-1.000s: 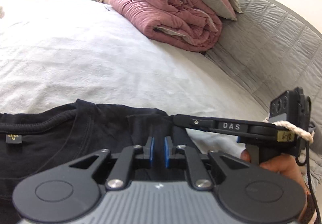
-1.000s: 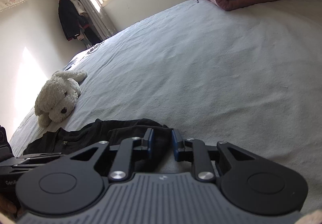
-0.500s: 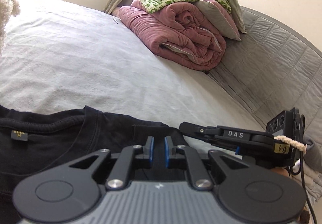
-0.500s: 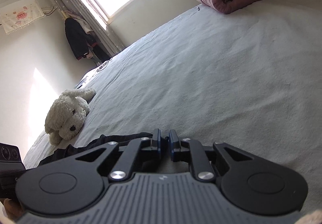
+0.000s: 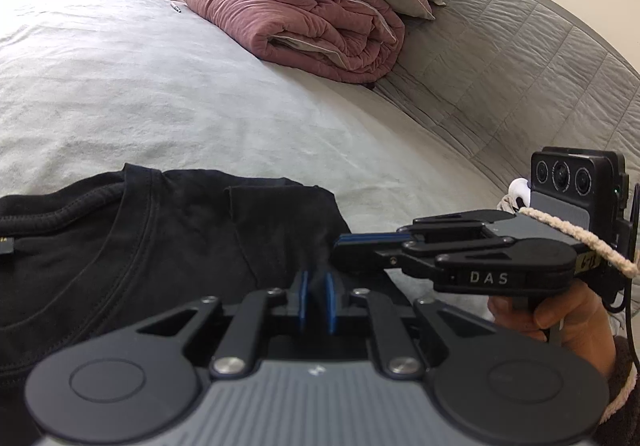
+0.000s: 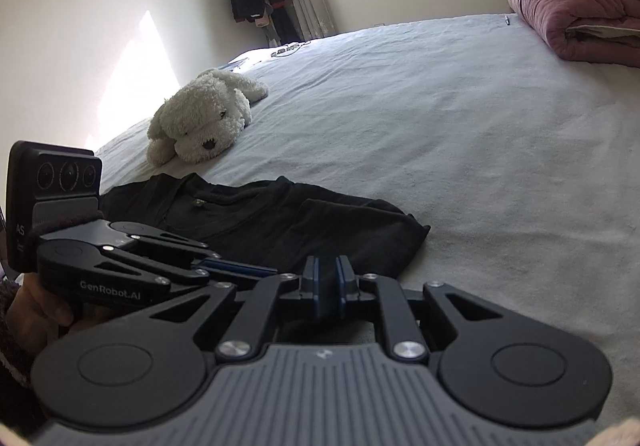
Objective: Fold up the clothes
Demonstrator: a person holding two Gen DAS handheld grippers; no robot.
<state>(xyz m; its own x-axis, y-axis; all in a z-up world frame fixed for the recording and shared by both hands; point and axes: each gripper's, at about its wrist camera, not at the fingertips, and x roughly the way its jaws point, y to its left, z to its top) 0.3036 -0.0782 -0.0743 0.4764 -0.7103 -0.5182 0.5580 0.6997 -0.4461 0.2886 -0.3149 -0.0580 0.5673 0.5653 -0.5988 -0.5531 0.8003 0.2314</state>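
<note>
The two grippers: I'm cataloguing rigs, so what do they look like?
Both the left gripper and the right gripper have black linkage arms, blue finger pads and a ribbed grey body. Seen from across, each carries a three-lens camera block; one reads "GenRobot.AI", the other "DAS" with a cream cord. Fuzzy dark cuffs show.

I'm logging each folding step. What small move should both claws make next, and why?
Probably lift together and carry the pinched edge toward the collar. The left claw and right claw each look closed on the near edge of the black T-shirt, which lies flat on the bed.
</note>
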